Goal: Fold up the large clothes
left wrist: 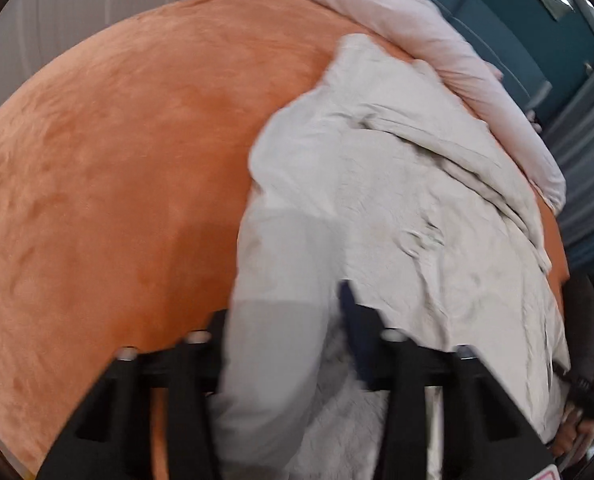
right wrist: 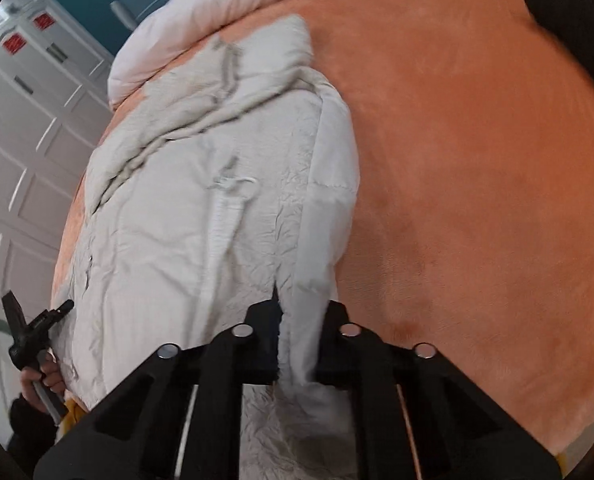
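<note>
A large, crumpled, pale grey garment (left wrist: 397,200) lies on an orange bed cover (left wrist: 117,180). My left gripper (left wrist: 293,320) is at the garment's near edge, with a thick fold of it bunched between the jaws. The fold hides the left finger, and only the dark right finger (left wrist: 357,320) shows. In the right wrist view the same garment (right wrist: 217,200) runs away from me, and my right gripper (right wrist: 299,320) is shut on a narrow fold at its right edge. The left gripper (right wrist: 37,320), held in a hand, shows at the garment's left edge.
A pinkish-white duvet (left wrist: 417,28) is rolled along the far side of the bed. The orange cover (right wrist: 477,160) spreads wide beside the garment. White panelled doors (right wrist: 29,140) stand past the bed, with a teal wall (left wrist: 517,20) behind. A hand in a dark sleeve (left wrist: 573,432) is at the lower right.
</note>
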Tool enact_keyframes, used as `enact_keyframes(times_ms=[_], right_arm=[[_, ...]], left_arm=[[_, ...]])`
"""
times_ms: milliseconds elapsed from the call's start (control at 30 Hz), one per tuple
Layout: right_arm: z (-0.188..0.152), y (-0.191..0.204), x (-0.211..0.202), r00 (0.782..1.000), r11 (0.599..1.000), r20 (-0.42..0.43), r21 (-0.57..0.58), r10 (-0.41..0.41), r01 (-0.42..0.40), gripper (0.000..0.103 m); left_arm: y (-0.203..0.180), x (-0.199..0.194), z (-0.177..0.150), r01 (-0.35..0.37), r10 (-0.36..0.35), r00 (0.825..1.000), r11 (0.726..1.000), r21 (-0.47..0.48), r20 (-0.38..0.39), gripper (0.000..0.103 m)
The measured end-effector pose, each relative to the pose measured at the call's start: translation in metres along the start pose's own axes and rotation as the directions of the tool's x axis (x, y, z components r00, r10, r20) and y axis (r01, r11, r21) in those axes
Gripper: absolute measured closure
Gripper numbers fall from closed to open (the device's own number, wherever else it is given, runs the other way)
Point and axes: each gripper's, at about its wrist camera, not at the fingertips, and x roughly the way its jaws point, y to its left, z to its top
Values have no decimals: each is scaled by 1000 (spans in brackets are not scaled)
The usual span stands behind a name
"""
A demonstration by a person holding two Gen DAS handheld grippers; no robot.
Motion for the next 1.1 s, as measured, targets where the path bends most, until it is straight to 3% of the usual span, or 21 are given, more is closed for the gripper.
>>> enact_keyframes(times_ms=[100,267,333,367,433,500,600,633,767,833,867,967,1100], right_arm=[[-16,3,-28,1000,999,-7,-39,-7,6,96],[-85,-8,-63,989,994,-135,-99,-66,53,95],[-106,-15,-68,979,992,-186,-105,-82,63,92],[-118,-20,-72,972,992,-212,-107,-95,74,86],[-124,-24,-81,970,990,-216,-109,-111,89,78],[-112,-20,-98,976,984,-166,-131,-143,122,76],[-66,1,-126,991,977,28,-169,-130,133,63],[-51,9,-128,992,978,71,-179,-101,112,57],[27,84,-97,979,952,194,-307,60,2,57],[56,122,-67,972,928,201,-371,123,-41,57],[77,149,-42,968,911,189,-405,163,-74,57],[118,201,18,969,887,151,-450,194,-108,57],[166,248,93,976,890,109,-440,189,-123,57]], left_arm=[[-10,-29,-11,21,-21,1000,997,73,9,89],[-5,-79,-70,9,2,998,986,166,-65,89],[-2,-95,-97,-15,35,995,980,200,-93,85],[-1,-105,-111,-48,70,993,976,213,-99,78],[1,-123,-120,-77,93,993,977,201,-74,75],[-3,-149,-108,-92,90,996,981,168,16,67],[-19,-178,-64,-64,32,979,986,151,200,43],[-32,-175,-41,-44,1,971,984,172,239,42],[-80,-127,31,-27,-44,954,973,231,296,42],[-103,-96,59,-44,-35,950,969,244,310,42],[-116,-76,75,-19,-64,950,966,257,307,42],[-144,-18,110,-26,-64,948,961,276,311,42],[-147,55,141,-48,-10,972,969,242,235,42]])
